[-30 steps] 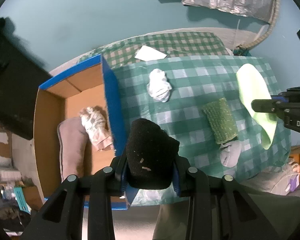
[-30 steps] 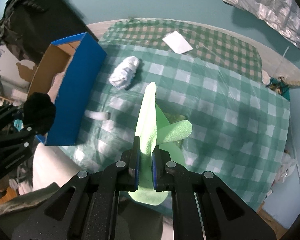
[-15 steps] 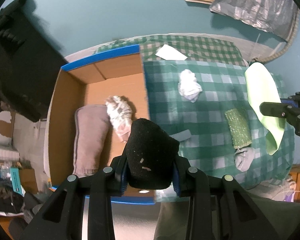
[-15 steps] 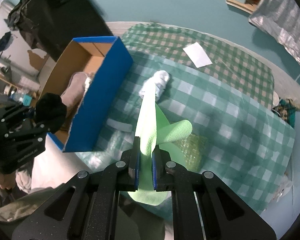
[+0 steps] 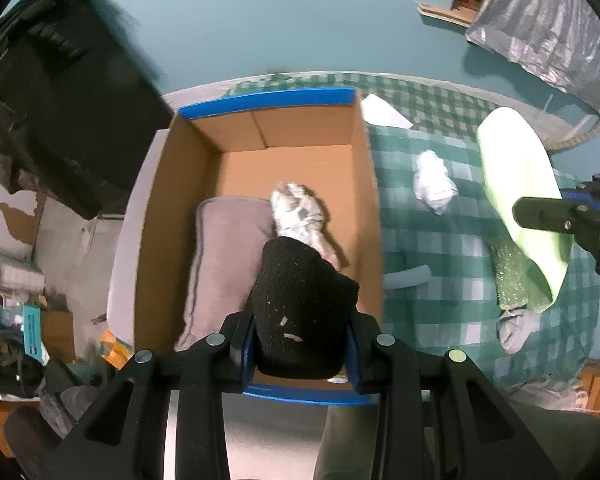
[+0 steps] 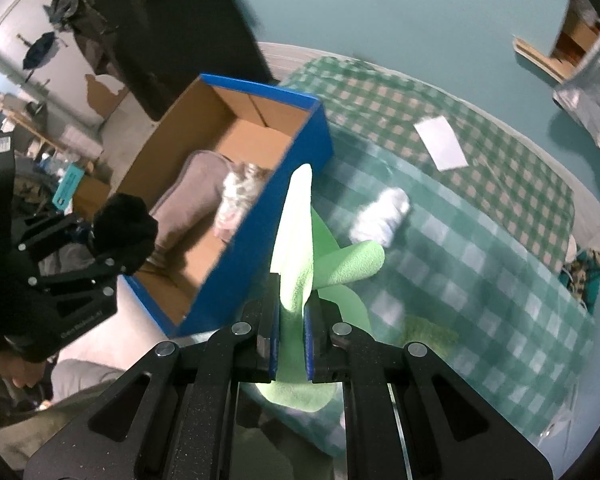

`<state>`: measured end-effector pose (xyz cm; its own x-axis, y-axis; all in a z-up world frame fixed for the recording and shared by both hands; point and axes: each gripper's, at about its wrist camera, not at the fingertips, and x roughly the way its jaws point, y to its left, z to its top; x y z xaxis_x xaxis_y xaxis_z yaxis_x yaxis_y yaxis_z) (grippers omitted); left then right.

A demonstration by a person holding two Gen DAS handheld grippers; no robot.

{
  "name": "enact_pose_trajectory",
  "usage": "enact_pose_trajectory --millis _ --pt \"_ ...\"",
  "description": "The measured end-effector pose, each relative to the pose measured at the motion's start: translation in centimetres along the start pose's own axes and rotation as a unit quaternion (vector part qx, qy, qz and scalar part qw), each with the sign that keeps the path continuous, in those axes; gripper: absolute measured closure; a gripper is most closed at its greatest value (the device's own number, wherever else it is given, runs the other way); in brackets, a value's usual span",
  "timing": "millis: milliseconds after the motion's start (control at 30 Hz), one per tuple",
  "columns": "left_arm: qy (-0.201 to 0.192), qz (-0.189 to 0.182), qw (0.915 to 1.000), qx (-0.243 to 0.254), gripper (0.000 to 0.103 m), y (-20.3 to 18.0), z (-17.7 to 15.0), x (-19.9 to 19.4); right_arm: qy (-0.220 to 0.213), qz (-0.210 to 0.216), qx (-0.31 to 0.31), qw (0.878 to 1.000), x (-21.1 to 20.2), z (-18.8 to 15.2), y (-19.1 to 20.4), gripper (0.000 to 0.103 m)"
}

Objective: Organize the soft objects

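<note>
Left tool point(image 5: 300, 344), pinching black sock point(image 5: 300, 304), has shifted from counter point(image 5: 452, 248) to above box point(image 5: 288, 168), release likely next; right tool point(image 6: 292, 344), pressed on green cloth point(image 6: 296, 240), trails beside box.

I'm seeing a teal floor point(image 5: 300, 20) all around, a checked cloth point(image 6: 480, 240) covering the table, dark clothing point(image 5: 60, 92) heaped at left, silver sheeting point(image 5: 540, 36) top right.
</note>
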<state>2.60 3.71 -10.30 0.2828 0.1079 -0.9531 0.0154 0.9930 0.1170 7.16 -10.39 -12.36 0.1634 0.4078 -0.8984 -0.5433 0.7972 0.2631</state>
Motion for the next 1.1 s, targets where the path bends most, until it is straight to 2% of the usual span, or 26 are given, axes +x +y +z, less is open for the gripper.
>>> enact_pose_trajectory --millis 567,800,1100 --pt "0.009 0.022 0.9989 -0.041 0.068 6.1 -0.7 1.1 0.003 0.02 -0.09 0.996 3.4 6.1 7.8 0.095" --pt "0.017 0.026 0.9981 -0.052 0.068 8.1 -0.6 2.2 0.019 0.035 -0.101 0.994 5.7 7.4 10.0 0.095" --pt "0.036 0.032 0.9966 -0.067 0.068 10.2 -0.8 4.6 0.05 0.04 -0.094 0.994 9.2 8.2 11.0 0.095"
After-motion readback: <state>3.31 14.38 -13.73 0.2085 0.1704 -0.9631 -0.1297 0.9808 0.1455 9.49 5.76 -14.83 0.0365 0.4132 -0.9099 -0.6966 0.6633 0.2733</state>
